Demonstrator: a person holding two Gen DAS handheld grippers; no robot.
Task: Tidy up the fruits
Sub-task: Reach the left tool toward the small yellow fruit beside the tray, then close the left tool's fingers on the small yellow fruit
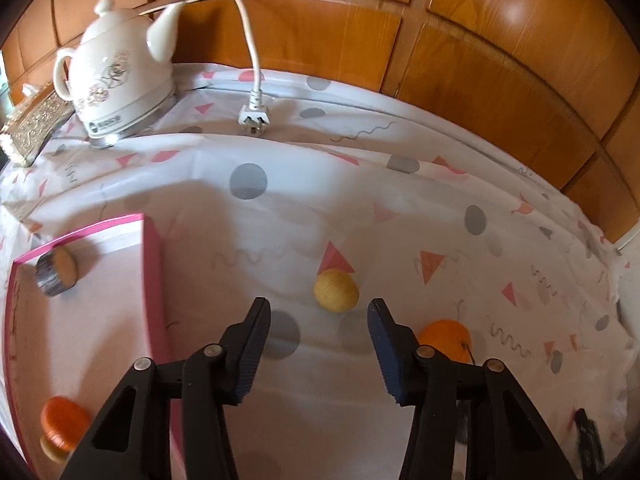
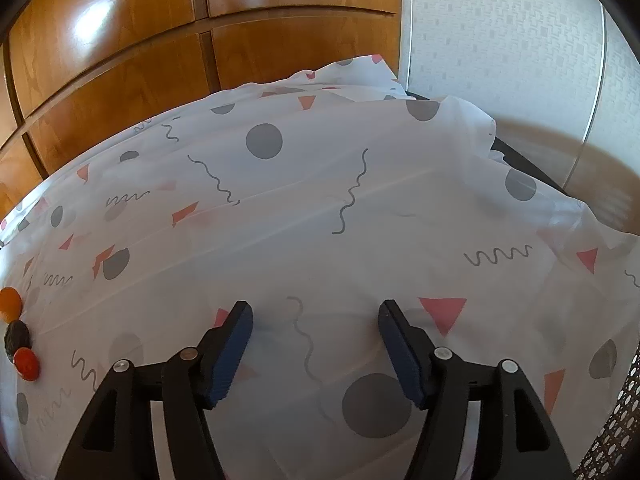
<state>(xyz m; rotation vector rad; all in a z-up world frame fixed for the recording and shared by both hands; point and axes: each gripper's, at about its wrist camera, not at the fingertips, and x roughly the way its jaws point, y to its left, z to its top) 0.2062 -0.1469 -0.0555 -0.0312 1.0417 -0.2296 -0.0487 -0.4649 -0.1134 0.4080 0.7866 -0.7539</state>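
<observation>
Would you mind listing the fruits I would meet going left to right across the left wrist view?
Orange fruit in the pink tray → cut half fruit in the tray → round yellow fruit on the cloth → orange with a stem.

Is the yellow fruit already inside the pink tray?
No, the yellow fruit lies on the cloth, right of the pink tray.

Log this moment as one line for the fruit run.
left gripper: open, empty | yellow fruit: ahead on cloth | pink tray: left | right gripper: open, empty
</observation>
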